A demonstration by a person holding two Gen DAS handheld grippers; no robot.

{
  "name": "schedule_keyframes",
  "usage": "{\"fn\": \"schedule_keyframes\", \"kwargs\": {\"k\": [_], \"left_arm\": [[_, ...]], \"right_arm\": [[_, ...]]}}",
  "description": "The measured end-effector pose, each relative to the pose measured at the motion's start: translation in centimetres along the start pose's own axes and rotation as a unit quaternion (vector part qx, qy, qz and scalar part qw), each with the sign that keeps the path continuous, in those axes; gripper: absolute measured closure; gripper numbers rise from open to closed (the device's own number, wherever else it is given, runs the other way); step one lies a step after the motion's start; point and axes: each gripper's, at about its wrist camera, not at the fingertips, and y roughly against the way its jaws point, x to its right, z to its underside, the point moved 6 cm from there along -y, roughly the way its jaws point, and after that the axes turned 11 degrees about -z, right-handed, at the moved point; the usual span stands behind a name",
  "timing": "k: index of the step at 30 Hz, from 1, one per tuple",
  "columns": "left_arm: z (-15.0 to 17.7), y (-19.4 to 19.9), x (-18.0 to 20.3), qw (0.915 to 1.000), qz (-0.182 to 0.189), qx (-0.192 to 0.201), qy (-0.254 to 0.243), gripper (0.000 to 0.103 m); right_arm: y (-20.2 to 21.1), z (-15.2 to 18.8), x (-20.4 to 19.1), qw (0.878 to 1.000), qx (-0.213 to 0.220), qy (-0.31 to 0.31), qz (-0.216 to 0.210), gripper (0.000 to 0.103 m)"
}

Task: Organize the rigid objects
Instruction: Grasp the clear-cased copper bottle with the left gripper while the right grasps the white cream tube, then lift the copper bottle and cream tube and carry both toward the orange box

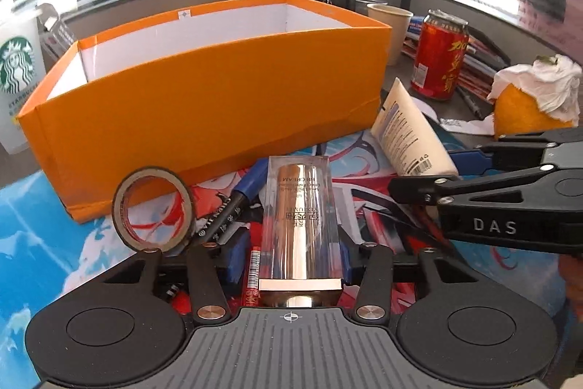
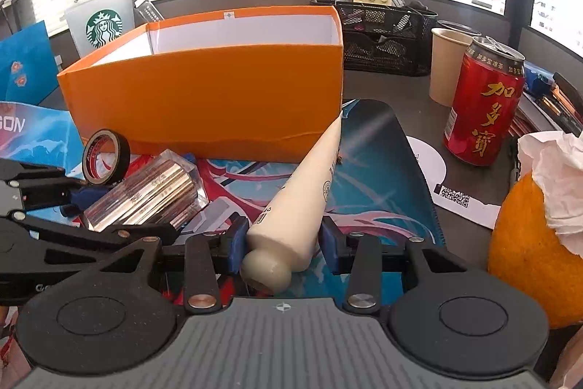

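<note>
In the left wrist view, a clear acrylic bottle with a gold core (image 1: 300, 221) lies lengthwise between the blue pads of my left gripper (image 1: 291, 257), which is shut on it. My right gripper (image 2: 284, 243) is shut on the cap end of a cream tube (image 2: 309, 192). The tube's flat tail leans on the front wall of the open orange box (image 2: 204, 104). That box (image 1: 204, 104) stands right behind both grippers. A black tape roll (image 1: 153, 208) stands on edge left of the bottle. A blue marker (image 1: 233, 203) and a red pen (image 1: 254, 272) lie beside the bottle.
A red drink can (image 2: 481, 108) and a paper cup (image 2: 446, 64) stand at the right. An orange with tissue on it (image 2: 528, 243) lies near my right gripper. A Starbucks cup (image 2: 102, 24) stands behind the box and a black mesh organiser (image 2: 382, 39) at the back. A printed mat (image 2: 382, 170) covers the desk.
</note>
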Motion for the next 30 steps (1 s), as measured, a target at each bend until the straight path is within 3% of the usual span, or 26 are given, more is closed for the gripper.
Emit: {"fn": "schedule_keyframes", "kwargs": {"k": [9, 30], "left_arm": [[0.4, 1.3, -0.2, 0.9975, 0.055, -0.024, 0.036, 0.058], [-2.4, 8.6, -3.0, 0.9947, 0.069, 0.048, 0.06, 0.058]], "right_arm": [[0.7, -0.1, 0.2, 1.0, 0.009, -0.013, -0.01, 0.064], [4.5, -1.3, -0.3, 0.996, 0.057, -0.045, -0.044, 0.068]]}}
